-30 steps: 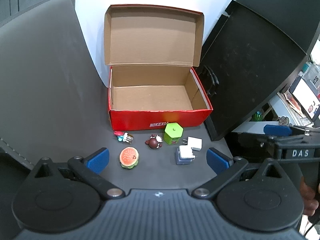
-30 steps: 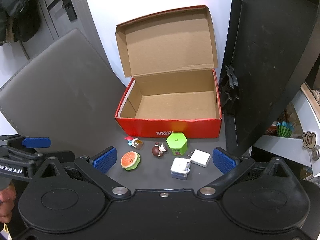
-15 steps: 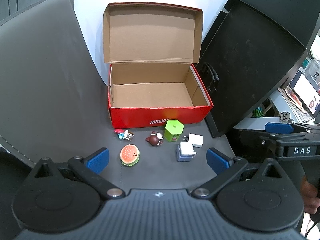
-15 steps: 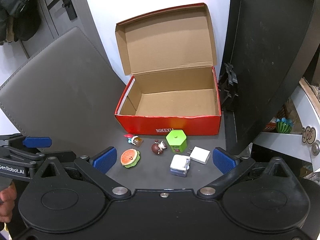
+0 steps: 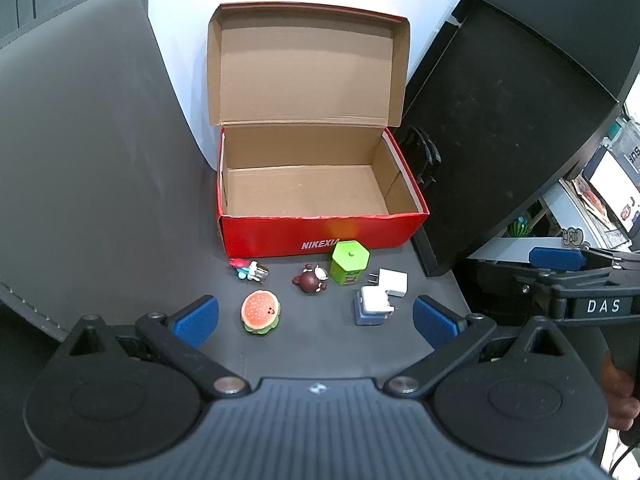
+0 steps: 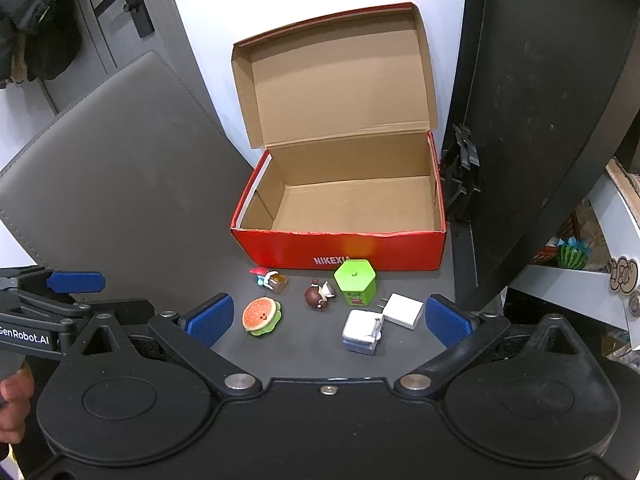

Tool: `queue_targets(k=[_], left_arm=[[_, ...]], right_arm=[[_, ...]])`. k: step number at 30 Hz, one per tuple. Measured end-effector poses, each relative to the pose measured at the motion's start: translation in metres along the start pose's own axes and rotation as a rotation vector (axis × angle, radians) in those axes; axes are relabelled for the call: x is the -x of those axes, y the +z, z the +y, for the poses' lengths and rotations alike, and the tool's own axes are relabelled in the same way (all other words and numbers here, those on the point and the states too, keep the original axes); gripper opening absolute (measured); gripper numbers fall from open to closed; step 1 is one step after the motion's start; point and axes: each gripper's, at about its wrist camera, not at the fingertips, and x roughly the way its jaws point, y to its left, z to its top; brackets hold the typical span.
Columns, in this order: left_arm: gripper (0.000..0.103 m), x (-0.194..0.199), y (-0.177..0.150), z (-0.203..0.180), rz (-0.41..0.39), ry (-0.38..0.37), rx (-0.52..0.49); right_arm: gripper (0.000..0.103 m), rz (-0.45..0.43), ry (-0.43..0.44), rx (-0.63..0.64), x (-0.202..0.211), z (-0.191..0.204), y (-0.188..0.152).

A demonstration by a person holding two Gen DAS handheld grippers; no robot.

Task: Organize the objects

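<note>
Dark grey mat (image 5: 312,344) covers the work surface; white wall behind, a grey panel (image 5: 80,140) leaning at the left, a black board (image 5: 500,128) leaning at the right.

Red shoebox (image 5: 320,232) stands at the back of the mat, lid raised upright against the wall, cardboard interior bare, white lettering on its front wall.

Six small items lie on the mat in front of the box, none inside it. A small red-and-blue figurine (image 5: 249,270) lies near the box's front left corner. A burger toy (image 5: 261,312) lies nearer the camera, apart from the others. A brown bear figurine (image 5: 311,279) lies on its side just beside a green hexagonal container (image 5: 349,262), which stands upright against the box front. A white charger (image 5: 392,282) with prongs showing lies to the right of the container; a white-and-blue plug adapter (image 5: 372,306) touches it on the near side.

Left gripper (image 5: 315,320): blue pads spread wide, holding nothing, above the near edge of the mat. Right gripper (image 6: 329,320): pads likewise spread wide, nothing between them. Each gripper appears at the edge of the other's view.
</note>
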Motion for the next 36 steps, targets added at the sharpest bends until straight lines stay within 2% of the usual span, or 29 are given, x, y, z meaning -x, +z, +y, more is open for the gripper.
queue_targets(k=[16, 30, 32, 34, 36], left_arm=[[0.103, -0.03, 0.007, 0.011, 0.044, 0.029, 0.043], [0.102, -0.07, 0.014, 0.021, 0.097, 0.07, 0.101], [0.102, -0.076, 0.014, 0.022, 0.104, 0.076, 0.107], [0.102, -0.082, 0.015, 0.023, 0.112, 0.083, 0.117], [0.101, -0.089, 0.015, 0.025, 0.12, 0.085, 0.127]], right_arm=[[0.103, 0.001, -0.019, -0.067, -0.02, -0.019, -0.004], [0.103, 0.015, 0.003, -0.154, -0.053, -0.042, -0.01], [0.101, 0.021, 0.006, -0.162, -0.058, -0.043, -0.01], [0.095, 0.033, 0.006, -0.166, -0.065, -0.044, -0.011], [0.092, 0.048, 0.013, -0.179, -0.072, -0.045, -0.011]])
